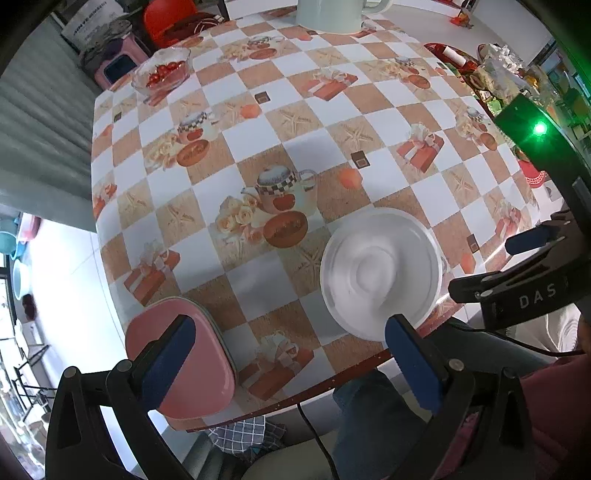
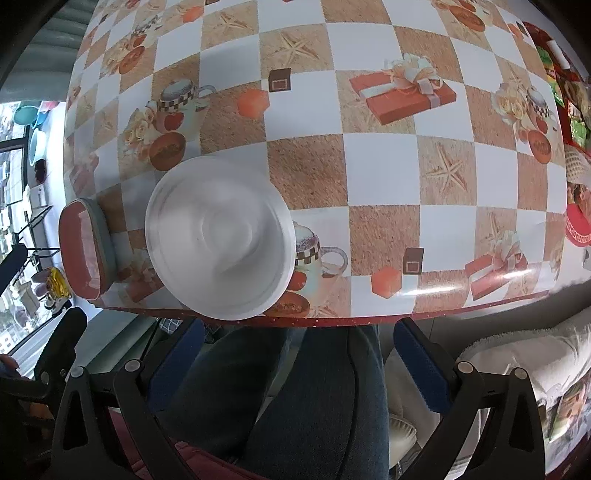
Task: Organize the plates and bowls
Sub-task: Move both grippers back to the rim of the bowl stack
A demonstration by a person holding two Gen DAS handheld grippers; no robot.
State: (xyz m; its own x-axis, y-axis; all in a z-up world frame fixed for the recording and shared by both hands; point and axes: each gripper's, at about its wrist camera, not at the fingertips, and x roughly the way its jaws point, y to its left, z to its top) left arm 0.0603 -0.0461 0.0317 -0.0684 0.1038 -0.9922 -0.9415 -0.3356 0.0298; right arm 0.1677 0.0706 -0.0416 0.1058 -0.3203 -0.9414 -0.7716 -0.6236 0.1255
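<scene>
Now, with both jaws apart and empty: bring left gripper (image 1: pixel 288 363) down over white bowl (image 1: pixel 380 273) near table (image 1: pixel 258 92) edge, beside pink plate (image 1: pixel 181 354); clamp rim squarely, keep right gripper (image 2: pixel 299 363) clear.

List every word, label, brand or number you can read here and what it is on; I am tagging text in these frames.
"DAS": white letters on the black body of the right gripper, cut off at the frame edge.
Dark print on the white bag behind the table: too blurred to read.
Labels on the packets at the table's far right: too small to read.
Nothing else legible in either view.
</scene>
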